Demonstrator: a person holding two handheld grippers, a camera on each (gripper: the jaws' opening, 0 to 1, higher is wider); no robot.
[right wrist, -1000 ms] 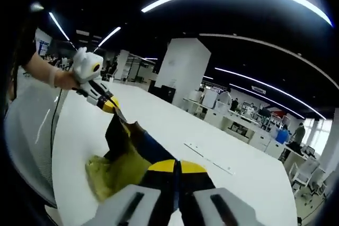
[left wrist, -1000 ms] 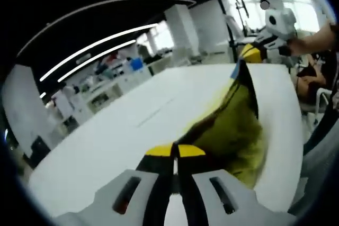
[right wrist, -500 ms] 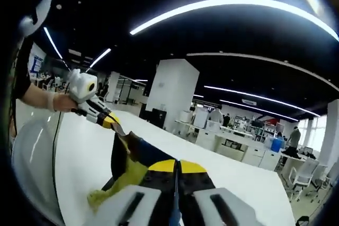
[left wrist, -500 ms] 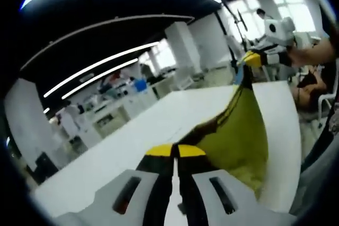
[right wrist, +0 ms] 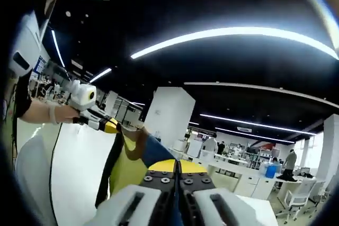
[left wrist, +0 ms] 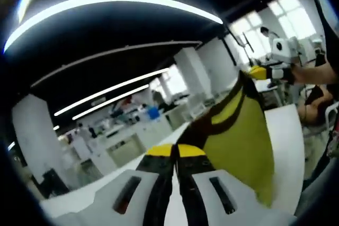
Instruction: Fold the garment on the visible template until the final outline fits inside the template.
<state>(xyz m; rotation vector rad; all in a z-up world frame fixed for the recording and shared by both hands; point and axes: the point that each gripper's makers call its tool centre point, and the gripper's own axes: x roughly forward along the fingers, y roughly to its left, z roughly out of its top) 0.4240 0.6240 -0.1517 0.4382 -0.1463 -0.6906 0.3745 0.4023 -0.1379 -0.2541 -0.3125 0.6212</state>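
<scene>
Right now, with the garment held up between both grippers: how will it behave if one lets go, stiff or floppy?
Likely floppy: the garment hangs as a slack sheet between the left gripper and the right gripper, sagging below its held edge. Probably light, since two pinched spots carry it. If one releases, it would likely swing down and bunch on the table.
</scene>
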